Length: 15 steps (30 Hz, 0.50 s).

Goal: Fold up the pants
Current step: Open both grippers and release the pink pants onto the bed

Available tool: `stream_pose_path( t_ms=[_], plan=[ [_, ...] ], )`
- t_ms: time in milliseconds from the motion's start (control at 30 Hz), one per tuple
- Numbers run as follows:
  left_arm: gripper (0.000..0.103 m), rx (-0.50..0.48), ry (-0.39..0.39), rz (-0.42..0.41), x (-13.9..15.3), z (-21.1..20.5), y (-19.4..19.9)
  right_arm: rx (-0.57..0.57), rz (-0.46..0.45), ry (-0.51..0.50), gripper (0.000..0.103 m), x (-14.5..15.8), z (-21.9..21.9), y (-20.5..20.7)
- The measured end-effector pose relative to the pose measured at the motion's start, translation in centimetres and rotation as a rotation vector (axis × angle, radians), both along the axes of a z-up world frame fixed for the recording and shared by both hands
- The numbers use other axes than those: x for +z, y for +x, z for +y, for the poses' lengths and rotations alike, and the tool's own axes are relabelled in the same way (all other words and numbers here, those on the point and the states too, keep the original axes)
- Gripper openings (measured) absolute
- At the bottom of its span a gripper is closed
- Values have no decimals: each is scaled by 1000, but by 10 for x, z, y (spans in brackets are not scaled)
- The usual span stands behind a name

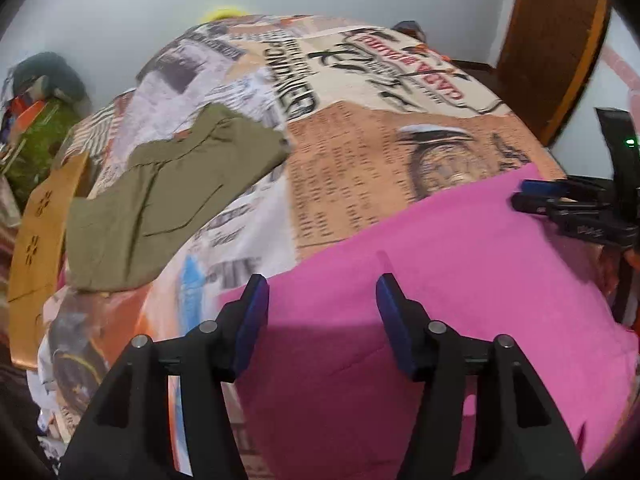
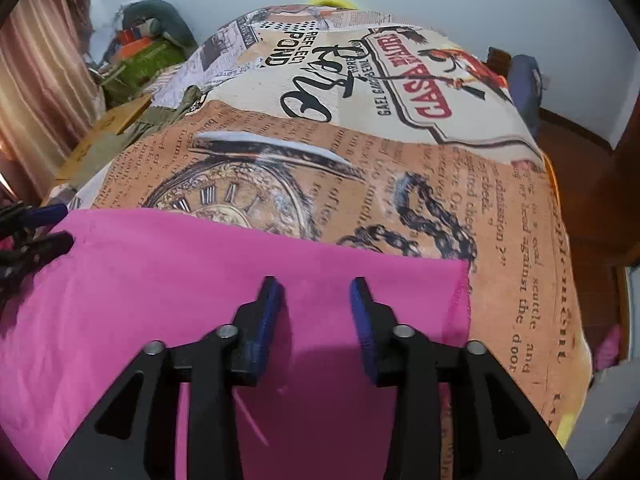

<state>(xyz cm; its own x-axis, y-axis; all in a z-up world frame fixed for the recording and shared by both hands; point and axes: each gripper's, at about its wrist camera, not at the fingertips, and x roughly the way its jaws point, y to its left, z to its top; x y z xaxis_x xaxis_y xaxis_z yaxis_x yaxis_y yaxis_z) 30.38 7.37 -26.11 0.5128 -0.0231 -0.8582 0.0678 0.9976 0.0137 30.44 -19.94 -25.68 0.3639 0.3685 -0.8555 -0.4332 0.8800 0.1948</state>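
Note:
The pink pants (image 1: pixel 440 280) lie flat on a bed with a newspaper-print cover (image 1: pixel 360 160); they also fill the lower part of the right wrist view (image 2: pixel 180 272). My left gripper (image 1: pixel 322 288) is open and empty, hovering over the pants' left part. My right gripper (image 2: pixel 314 292) is open and empty over the pants near their right edge. The right gripper shows at the right of the left wrist view (image 1: pixel 520 196), and the left gripper at the left of the right wrist view (image 2: pixel 64 226).
A folded olive-green garment (image 1: pixel 168 196) lies on the bed's far left, beside a brown cardboard piece (image 1: pixel 40 240). A clutter pile (image 1: pixel 36 112) stands at the far left. A wooden door (image 1: pixel 552 48) is at the right. The printed cover (image 2: pixel 360 168) extends beyond the pants.

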Motion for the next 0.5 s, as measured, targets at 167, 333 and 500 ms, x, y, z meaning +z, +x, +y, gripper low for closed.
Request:
stream_pose_path(
  t_ms=[167,333,500],
  plan=[
    [58,39,-46,6,2,10,-1,-28,2,-22,38,8,-3,-2],
    [57,59,-12,-21,20,10,-10,-22,-54,6,39,42,-4,-20],
    [57,97,-32,-87,55,18,-30,-16,-136,30,39,84,-7,-42]
  ],
)
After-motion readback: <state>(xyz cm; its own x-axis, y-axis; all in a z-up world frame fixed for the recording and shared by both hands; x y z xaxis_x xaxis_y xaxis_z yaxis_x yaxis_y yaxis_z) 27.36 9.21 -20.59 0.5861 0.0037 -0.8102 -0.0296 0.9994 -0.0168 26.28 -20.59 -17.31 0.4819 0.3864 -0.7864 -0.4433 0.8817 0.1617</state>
